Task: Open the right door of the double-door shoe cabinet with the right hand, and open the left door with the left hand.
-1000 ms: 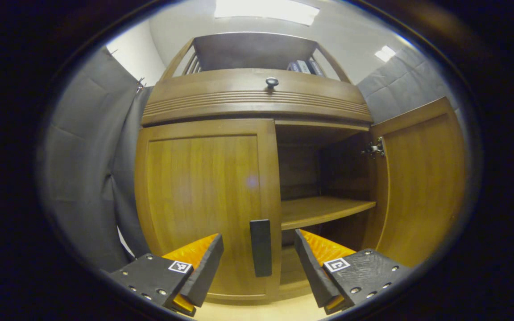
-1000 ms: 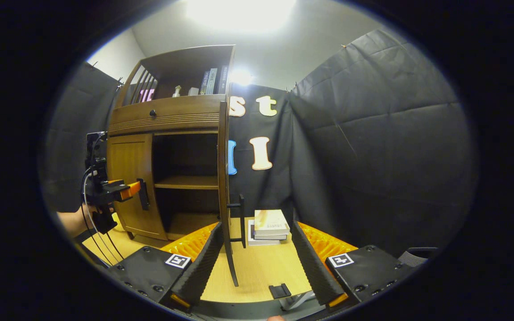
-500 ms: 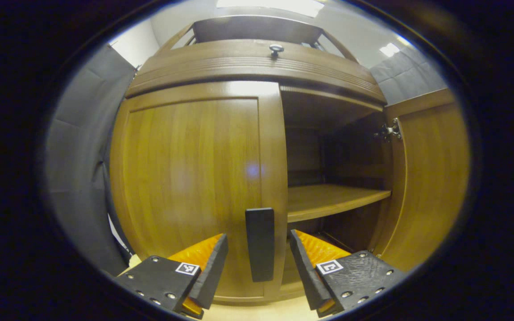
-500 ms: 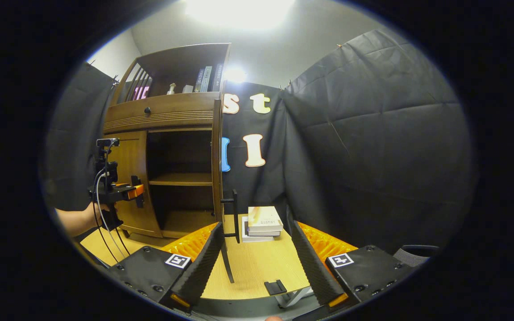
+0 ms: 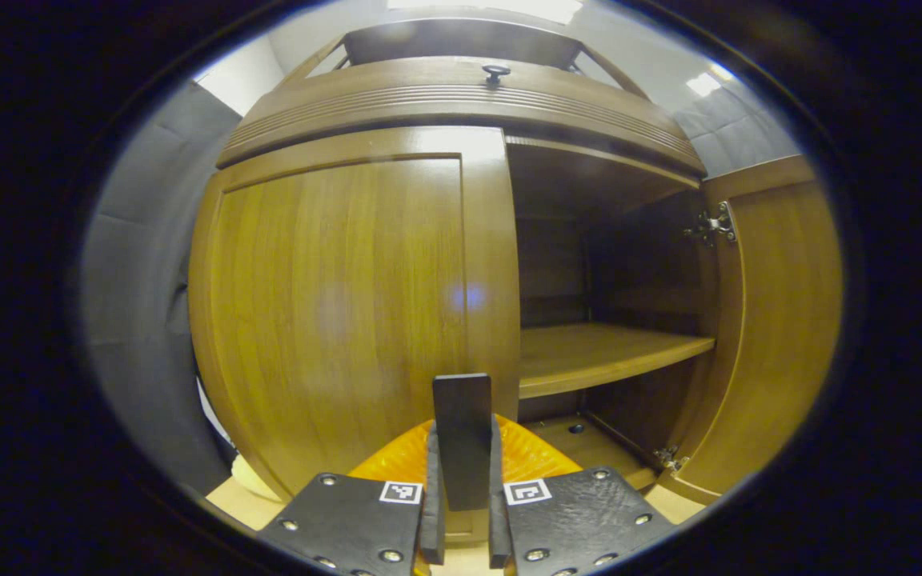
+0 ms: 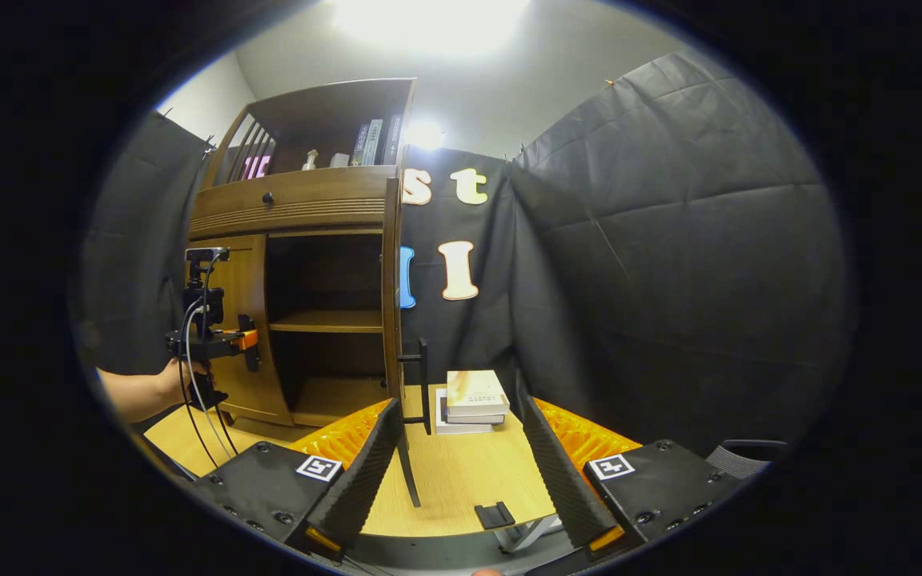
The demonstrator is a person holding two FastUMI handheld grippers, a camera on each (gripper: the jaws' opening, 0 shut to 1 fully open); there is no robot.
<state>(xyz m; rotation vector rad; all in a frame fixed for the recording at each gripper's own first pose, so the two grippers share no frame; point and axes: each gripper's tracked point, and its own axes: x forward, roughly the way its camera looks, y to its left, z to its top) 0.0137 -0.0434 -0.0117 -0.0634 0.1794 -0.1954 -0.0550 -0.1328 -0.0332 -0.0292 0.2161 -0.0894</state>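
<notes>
The right door (image 6: 389, 296) stands open, and the right claw (image 6: 457, 472) gapes wide at 6 o'clock. The left door (image 5: 341, 304) is shut; the left claw (image 5: 462, 512) seemingly pinches its handle (image 5: 462, 436), pull pending.

Shoe cabinet (image 5: 445, 104): brown wood with a satin sheen; left door (image 5: 333, 312) smooth and grained, glare at 12 o'clock. Handle (image 5: 462, 440): matt black. Hinge (image 5: 713, 226) at 2 o'clock: bright metal. Booth wall (image 6: 669, 256): matt quilted cloth. Floor (image 6: 461, 480): pale wood.
</notes>
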